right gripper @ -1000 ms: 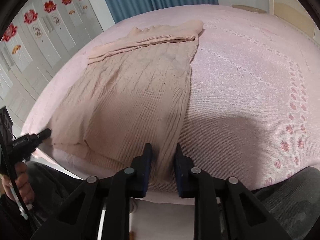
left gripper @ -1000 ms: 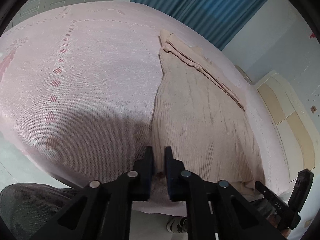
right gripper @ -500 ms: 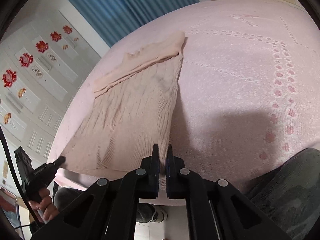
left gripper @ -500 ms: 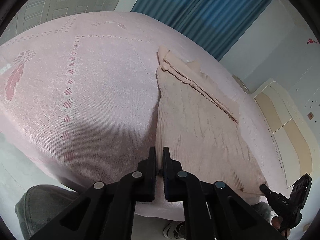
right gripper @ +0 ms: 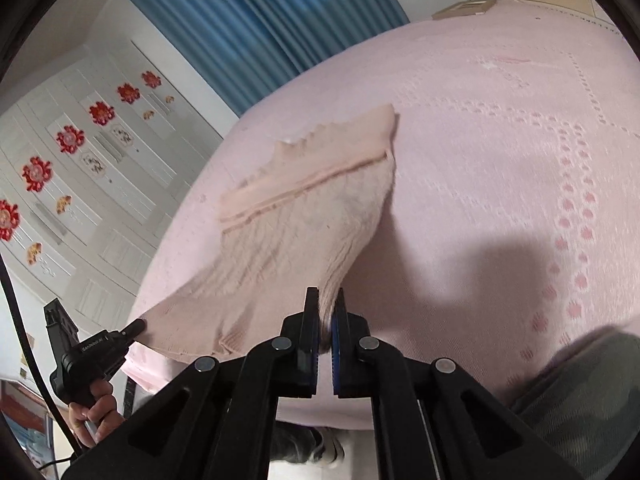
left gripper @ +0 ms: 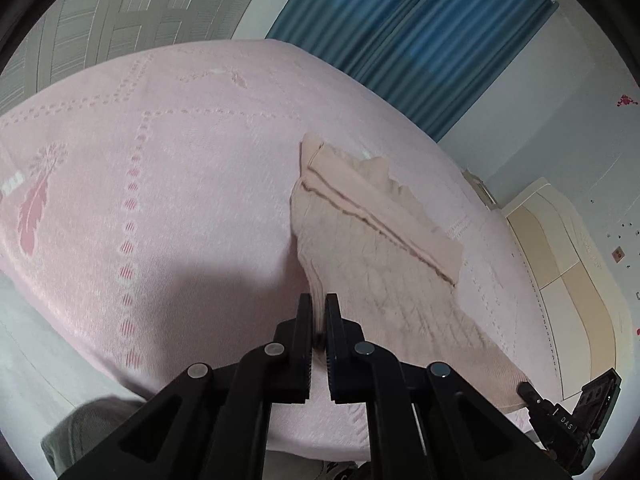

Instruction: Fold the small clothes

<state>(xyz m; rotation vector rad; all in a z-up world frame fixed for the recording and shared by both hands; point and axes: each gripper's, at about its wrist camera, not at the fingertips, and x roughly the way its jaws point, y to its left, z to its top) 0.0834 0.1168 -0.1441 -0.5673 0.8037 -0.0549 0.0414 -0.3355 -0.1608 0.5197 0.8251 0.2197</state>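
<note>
A beige cable-knit sweater [left gripper: 372, 256] lies on the pink bedspread [left gripper: 180, 184], its sleeves folded across the far end. My left gripper [left gripper: 319, 306] is shut on the sweater's near left hem corner and lifts it off the bed. My right gripper [right gripper: 328, 300] is shut on the near right hem corner of the sweater [right gripper: 304, 232], also raised. The right gripper shows at the lower right of the left wrist view [left gripper: 528, 392], the left gripper at the lower left of the right wrist view [right gripper: 134, 326]. The hem stretches between them.
Blue curtains [left gripper: 420, 40] hang behind the bed. A white wardrobe with red flower stickers [right gripper: 68, 140] stands on one side, a cream headboard [left gripper: 560, 264] on the other. The person's grey-trousered legs [right gripper: 592, 400] are at the bed's near edge.
Both grippers closed on the hem corners and rose, lifting the near end of the sweater off the bed. The cameras now sit higher and see more of the room.
</note>
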